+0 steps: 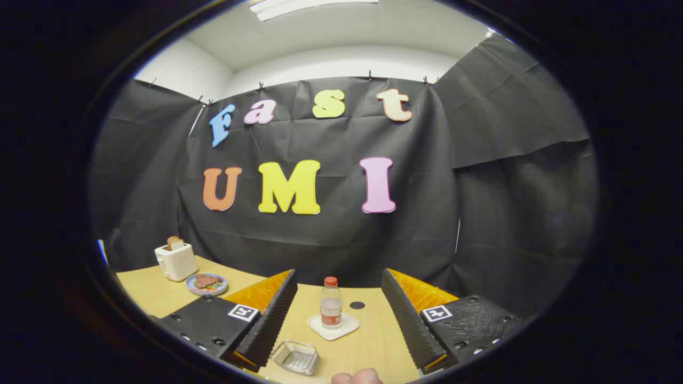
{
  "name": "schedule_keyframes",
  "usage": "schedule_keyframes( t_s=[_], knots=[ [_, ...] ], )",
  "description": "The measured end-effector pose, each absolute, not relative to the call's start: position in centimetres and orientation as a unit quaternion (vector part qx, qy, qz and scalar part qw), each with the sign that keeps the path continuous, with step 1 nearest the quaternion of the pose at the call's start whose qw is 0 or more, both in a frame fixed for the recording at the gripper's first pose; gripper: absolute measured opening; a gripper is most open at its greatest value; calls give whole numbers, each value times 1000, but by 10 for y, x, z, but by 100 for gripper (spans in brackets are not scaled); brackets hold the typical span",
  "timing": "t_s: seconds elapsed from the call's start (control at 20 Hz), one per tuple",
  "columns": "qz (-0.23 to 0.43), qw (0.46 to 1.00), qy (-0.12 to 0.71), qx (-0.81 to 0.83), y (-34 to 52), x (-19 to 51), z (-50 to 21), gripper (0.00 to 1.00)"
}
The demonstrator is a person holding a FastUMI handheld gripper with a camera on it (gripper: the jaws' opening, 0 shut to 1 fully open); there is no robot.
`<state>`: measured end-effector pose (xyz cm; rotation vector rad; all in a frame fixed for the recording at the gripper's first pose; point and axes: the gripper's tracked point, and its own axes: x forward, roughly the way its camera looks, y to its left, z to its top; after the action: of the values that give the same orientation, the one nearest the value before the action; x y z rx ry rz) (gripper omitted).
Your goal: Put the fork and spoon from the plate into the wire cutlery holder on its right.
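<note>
- The gripper is held above the table, its fingers spread wide apart with nothing between them
- A wire basket sits on the table low between the fingers, close to the left finger's tip; whether it holds anything I cannot tell
- A bottle with a red cap stands upright on a small white coaster, ahead of the fingers and between them
- A small dark round spot lies on the table just right of the bottle
- A white toaster with a slice of bread in its slot stands far off beyond the left finger, near the cloth wall
- A plate with food on it lies just beside the toaster; a fork or spoon on it cannot be made out
- A fingertip of a person shows at the near edge of the table, between the fingers
</note>
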<state>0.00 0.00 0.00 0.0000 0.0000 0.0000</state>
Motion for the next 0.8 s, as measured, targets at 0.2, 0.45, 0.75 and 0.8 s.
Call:
schedule_keyframes(
  t_s=[0.2,0.45,0.75,0.8],
  knots=[
    [10,1000,1,0,5,3,2,95],
    [13,1000,3,2,5,4,1,95],
    [8,1000,16,11,2,6,-10,95],
    [8,1000,17,11,3,6,-10,95]
  ],
)
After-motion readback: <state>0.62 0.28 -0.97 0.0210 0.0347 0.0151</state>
